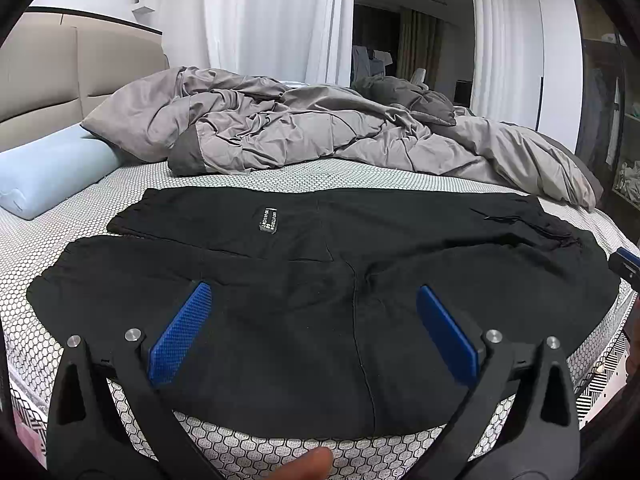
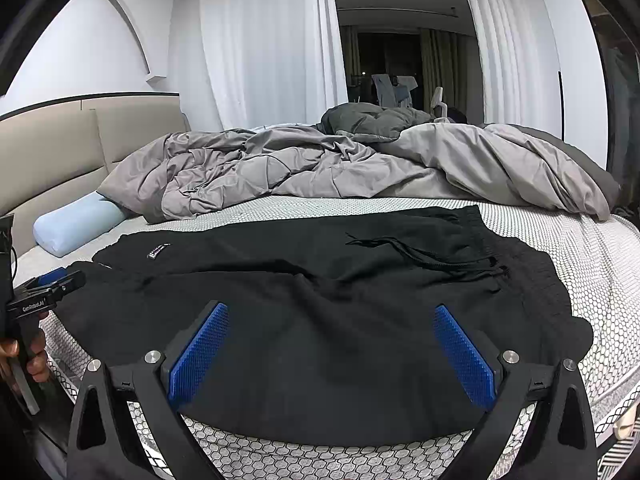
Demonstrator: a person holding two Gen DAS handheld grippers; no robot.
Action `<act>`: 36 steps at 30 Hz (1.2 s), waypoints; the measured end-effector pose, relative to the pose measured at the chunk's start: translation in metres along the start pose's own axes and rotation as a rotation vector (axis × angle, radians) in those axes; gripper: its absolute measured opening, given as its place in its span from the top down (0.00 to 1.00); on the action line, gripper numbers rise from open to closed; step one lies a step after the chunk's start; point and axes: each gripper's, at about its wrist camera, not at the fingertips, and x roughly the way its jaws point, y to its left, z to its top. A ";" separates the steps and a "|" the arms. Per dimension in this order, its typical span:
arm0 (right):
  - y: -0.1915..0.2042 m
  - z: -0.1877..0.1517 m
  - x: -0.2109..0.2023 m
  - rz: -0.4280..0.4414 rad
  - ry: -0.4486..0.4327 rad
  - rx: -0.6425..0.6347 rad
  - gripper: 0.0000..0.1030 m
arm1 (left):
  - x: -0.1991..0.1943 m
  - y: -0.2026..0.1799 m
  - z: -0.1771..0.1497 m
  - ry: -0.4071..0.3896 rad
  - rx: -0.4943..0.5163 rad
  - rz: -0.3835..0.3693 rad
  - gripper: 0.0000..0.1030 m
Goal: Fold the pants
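Pants (image 1: 320, 272): black, spread flat on the bed, near its front edge; one leg lies over the other, waistband to the right side.
Drawstring (image 2: 404, 254): lies loose on the cloth near the waistband.
Label (image 1: 268, 220): small patch with white print on the upper leg.
Left tool (image 1: 314, 300): its two blue pads are wide apart, holding nothing, just above the near part of the pants.
Right tool (image 2: 332, 318): also spread wide and empty, over the near edge of the pants.
Mattress cover (image 1: 280, 176): white with honeycomb pattern, under the pants.
Duvet (image 1: 304, 128): grey, crumpled, behind the pants.
Pillow (image 1: 48, 176): light blue, at the far left by the headboard (image 1: 52, 72).
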 end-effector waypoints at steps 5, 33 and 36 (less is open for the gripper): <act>-0.001 -0.001 -0.001 -0.005 -0.002 -0.001 0.00 | -0.002 0.003 0.002 -0.004 -0.002 0.004 0.01; -0.001 -0.003 -0.004 -0.013 -0.001 -0.001 0.00 | -0.003 0.005 0.002 -0.005 -0.002 0.004 0.01; -0.001 -0.003 -0.004 -0.013 -0.001 0.001 0.00 | -0.003 0.004 0.002 -0.006 0.000 0.005 0.01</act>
